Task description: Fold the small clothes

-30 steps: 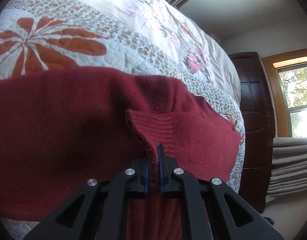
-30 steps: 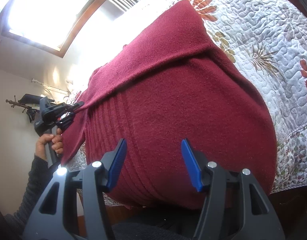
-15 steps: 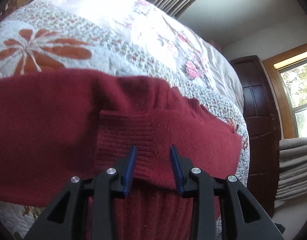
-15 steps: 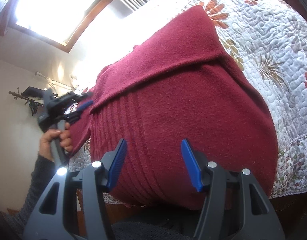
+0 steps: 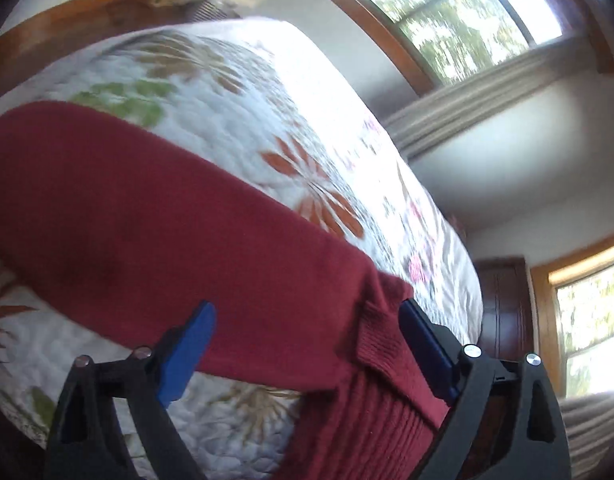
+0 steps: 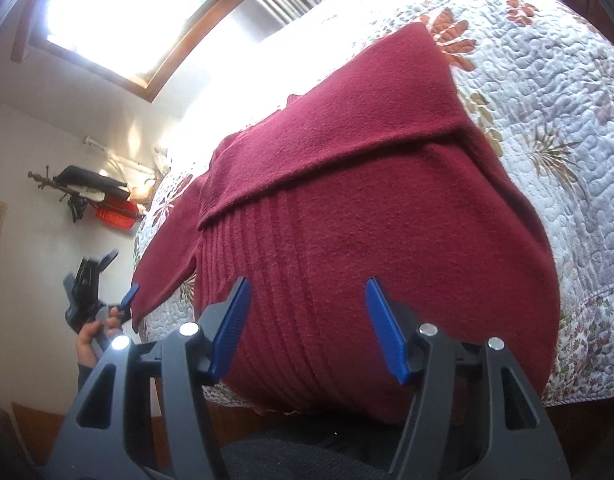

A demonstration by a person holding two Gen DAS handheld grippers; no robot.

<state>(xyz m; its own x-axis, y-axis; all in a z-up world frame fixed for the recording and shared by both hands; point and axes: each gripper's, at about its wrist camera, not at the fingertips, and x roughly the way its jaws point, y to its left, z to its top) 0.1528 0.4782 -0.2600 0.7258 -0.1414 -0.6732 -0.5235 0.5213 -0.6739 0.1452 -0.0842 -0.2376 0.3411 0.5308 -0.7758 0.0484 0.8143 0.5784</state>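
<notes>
A dark red knit sweater (image 6: 347,208) lies flat on the quilted bed, one sleeve folded across its chest. Its other sleeve (image 5: 167,232) stretches out over the quilt, and the ribbed cuff (image 5: 383,344) rests between the fingers of my left gripper (image 5: 307,344), which is wide open and holds nothing. My right gripper (image 6: 309,328) hovers open over the ribbed hem at the bed's near edge. In the right wrist view the left gripper (image 6: 121,276) sits off the bed's left side, next to the loose sleeve (image 6: 167,264), gripped by a hand (image 6: 91,336).
A white floral quilt (image 6: 547,100) covers the bed. Bright windows (image 5: 467,20) and a dark wooden wardrobe (image 5: 507,308) stand beyond it. A wall rack (image 6: 87,188) with hung items is at the left. The bed's edge (image 6: 587,380) drops off close to the right gripper.
My left gripper, shut on the sleeve cuff a second ago, has opened and let it go, then swung back and left. The right gripper has stayed open in place.
</notes>
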